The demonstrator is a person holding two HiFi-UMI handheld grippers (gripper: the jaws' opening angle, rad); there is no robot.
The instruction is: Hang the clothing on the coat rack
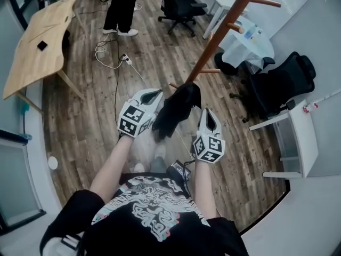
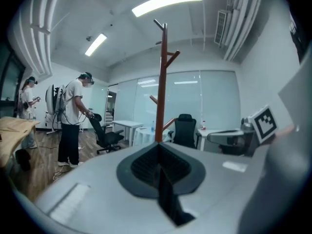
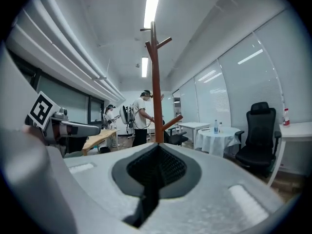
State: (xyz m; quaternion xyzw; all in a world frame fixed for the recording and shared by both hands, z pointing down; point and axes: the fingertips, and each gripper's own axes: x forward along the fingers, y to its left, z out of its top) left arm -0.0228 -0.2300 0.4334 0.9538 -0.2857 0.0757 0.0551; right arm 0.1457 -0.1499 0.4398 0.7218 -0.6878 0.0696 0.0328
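Note:
A black garment [image 1: 176, 110] hangs bunched between my two grippers, above the wooden floor. The left gripper [image 1: 156, 96] is shut on its left side and the right gripper [image 1: 205, 114] is shut on its right side. In both gripper views the jaws are together, with a thin strip of dark cloth [image 2: 168, 199] [image 3: 145, 201] pinched in the seam. The brown coat rack [image 1: 224, 31] stands just beyond the garment, which hides its foot. From the left gripper [image 2: 159, 147] and the right gripper [image 3: 157, 147], the coat rack pole [image 2: 161, 82] [image 3: 156, 82] rises straight ahead with bare pegs.
A person [image 1: 121, 7] stands at the back beside a wooden table [image 1: 40, 41], with cables [image 1: 114, 57] on the floor. Black office chairs [image 1: 181, 7] [image 1: 279, 84], a round white-clothed table [image 1: 248, 41] and a white desk [image 1: 303, 137] flank the rack.

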